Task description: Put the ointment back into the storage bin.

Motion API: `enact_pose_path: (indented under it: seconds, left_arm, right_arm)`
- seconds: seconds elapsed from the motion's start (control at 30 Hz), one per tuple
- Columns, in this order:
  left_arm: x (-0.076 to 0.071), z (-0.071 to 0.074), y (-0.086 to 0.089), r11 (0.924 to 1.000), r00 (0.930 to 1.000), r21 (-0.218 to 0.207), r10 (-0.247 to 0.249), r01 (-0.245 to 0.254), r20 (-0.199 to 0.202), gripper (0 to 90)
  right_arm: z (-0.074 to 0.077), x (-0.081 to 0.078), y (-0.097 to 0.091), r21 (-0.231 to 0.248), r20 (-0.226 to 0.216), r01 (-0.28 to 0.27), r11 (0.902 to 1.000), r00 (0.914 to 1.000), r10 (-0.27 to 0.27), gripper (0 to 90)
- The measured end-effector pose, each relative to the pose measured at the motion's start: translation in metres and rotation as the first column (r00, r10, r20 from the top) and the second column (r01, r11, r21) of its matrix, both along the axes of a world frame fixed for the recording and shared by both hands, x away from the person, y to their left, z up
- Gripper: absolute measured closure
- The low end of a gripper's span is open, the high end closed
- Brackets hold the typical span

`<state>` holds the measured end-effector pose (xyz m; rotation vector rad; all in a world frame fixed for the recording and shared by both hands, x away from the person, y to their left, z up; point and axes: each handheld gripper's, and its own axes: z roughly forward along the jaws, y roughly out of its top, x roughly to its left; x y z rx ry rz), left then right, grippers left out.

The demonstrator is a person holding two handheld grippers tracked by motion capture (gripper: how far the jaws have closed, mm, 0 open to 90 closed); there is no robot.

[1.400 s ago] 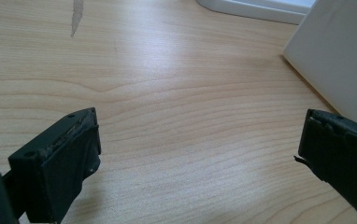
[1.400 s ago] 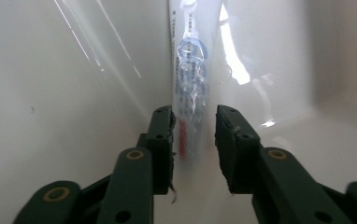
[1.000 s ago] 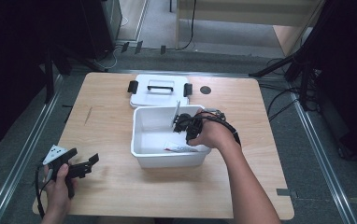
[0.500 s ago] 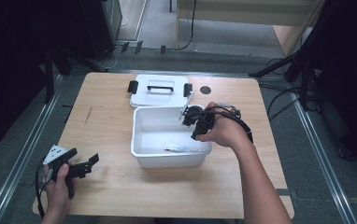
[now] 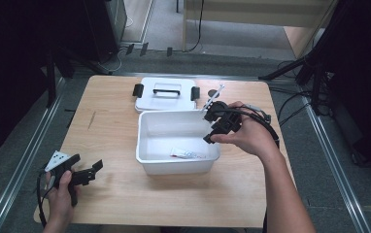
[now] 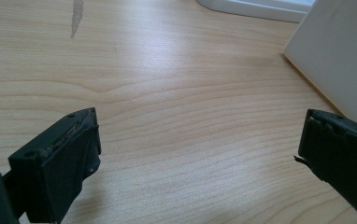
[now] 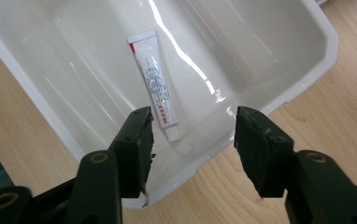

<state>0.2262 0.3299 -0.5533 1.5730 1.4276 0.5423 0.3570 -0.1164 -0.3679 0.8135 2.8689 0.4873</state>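
A white open bin (image 5: 144, 145) stands mid-table. A small white tube with red and blue print (image 5: 187, 154) lies flat on its floor, plain in the right gripper view (image 7: 155, 79). My right gripper (image 5: 209, 127) hangs over the bin's right rim and looks down into it (image 7: 193, 126). Its jaws have just been opening and stand apart, with nothing between them and the tube well below. My left gripper (image 5: 86, 162) rests open near the table's front left corner, over bare wood (image 6: 197, 135).
The bin's white lid (image 5: 165, 94) with black handle and clips lies flat behind the bin. The bin wall (image 6: 340, 56) rises at the right of the left gripper view. Dark stands and cables ring the table on the floor.
My right gripper has risen out of the bin and shifted right to its rim, and its jaws have opened. The left hand has stayed put.
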Motion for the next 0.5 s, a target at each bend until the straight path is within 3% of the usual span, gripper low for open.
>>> enact_pose_path:
  seconds: [0.23,0.3,0.5]
  left_arm:
    - [0.0,0.0,0.0,1.0,1.0,0.0,0.0,0.0,-0.003,0.0]
    - [0.0,0.0,0.0,1.0,1.0,0.0,-0.001,0.001,-0.001,0.0]
    - [0.0,0.0,0.0,1.0,1.0,0.005,-0.002,0.002,-0.003,0.0]
  right_arm:
    - [0.005,-0.013,-0.015,-0.006,0.099,0.028,0.9996,0.9947,-0.027,11.4]
    - [0.003,-0.015,-0.02,0.016,0.095,0.065,0.9978,0.9933,-0.066,0.0]
    - [-0.005,-0.018,-0.038,0.093,0.089,0.135,0.9865,0.9857,-0.143,0.0]
